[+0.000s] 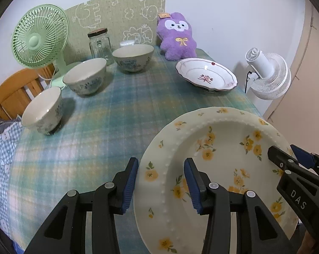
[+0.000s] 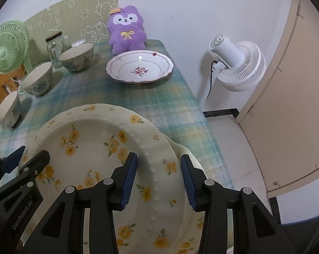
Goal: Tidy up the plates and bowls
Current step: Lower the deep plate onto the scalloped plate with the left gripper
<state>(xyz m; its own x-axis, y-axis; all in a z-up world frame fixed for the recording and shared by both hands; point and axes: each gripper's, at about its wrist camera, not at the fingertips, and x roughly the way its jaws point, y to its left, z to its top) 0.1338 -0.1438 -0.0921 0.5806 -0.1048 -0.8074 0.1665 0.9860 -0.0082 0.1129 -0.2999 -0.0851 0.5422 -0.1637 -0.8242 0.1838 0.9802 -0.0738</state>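
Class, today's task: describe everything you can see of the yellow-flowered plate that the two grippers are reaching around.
The yellow-flowered plate is cream, glossy, apparently ceramic, with a beaded ridge inside a wide wavy rim and scattered yellow blossoms with green leaves. It sits tilted at the near right part of the plaid tablecloth. The left gripper straddles its left rim, the right gripper its right rim. The right wrist view shows a second cream rim beneath it.

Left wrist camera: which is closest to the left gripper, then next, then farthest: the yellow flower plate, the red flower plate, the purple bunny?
From the left gripper:
1. Yellow flower plate, its left rim right between the jaws.
2. Red flower plate, farther up the table, on the right.
3. Purple bunny, at the back against the wall.
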